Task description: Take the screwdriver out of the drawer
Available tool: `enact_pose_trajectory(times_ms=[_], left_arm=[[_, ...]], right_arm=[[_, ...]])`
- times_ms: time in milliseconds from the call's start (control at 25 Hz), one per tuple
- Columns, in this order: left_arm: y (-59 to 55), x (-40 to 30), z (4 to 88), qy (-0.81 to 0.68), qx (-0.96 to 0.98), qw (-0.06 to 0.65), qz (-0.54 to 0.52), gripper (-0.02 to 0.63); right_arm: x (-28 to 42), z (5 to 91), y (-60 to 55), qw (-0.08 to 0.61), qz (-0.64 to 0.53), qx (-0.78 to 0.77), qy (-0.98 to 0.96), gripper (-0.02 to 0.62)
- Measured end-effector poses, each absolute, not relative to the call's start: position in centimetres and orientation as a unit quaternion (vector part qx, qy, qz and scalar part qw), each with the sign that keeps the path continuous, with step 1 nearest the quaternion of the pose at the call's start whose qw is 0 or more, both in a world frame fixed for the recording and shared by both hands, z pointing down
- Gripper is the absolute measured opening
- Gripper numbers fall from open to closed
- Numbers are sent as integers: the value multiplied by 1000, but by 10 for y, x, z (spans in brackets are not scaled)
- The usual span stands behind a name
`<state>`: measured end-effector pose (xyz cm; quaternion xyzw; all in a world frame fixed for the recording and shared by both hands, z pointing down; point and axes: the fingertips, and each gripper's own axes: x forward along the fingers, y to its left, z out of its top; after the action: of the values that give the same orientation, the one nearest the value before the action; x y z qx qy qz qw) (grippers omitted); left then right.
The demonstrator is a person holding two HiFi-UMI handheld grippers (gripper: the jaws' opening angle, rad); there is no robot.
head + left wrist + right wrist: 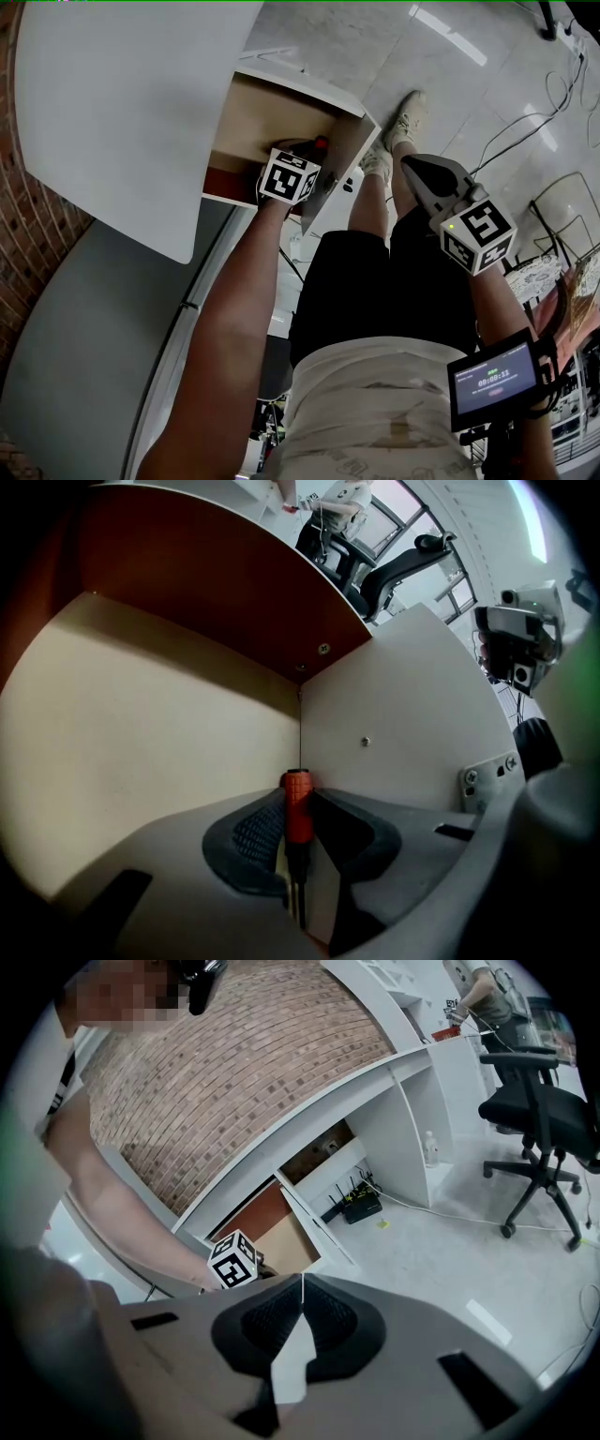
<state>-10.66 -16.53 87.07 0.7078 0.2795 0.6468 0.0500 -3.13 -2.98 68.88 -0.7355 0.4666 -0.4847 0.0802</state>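
Left tool [298,797] grasps the screwdriver [298,822] by its orange handle, in a corner of the drawer [141,742].

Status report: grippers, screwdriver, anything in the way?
Left gripper shut on screwdriver, in drawer corner. Right gripper shut, empty, outside drawer. No obstruction seen.

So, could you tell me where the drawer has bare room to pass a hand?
The drawer floor is bare from the red-brown panel to the left gripper. It is crowded only in the corner, where the screwdriver sits between the jaws.
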Motion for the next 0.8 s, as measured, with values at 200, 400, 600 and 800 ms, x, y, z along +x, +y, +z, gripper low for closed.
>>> enact_pose_trajectory(times_ms=[200, 400, 600, 800], left_arm=[[-167, -108, 872, 275, 697, 89, 656, 103], [-168, -108, 869, 269, 701, 77, 656, 92], [-169, -104, 855, 250, 726, 60, 638, 91], [-170, -91, 832, 230, 765, 44, 600, 91]], right_arm=[[-32, 689, -29, 82, -487, -735, 464, 25], [-32, 690, -28, 79, -487, -736, 463, 24], [-34, 686, -35, 73, -483, -731, 477, 24], [-32, 681, -39, 76, -479, -729, 484, 23]])
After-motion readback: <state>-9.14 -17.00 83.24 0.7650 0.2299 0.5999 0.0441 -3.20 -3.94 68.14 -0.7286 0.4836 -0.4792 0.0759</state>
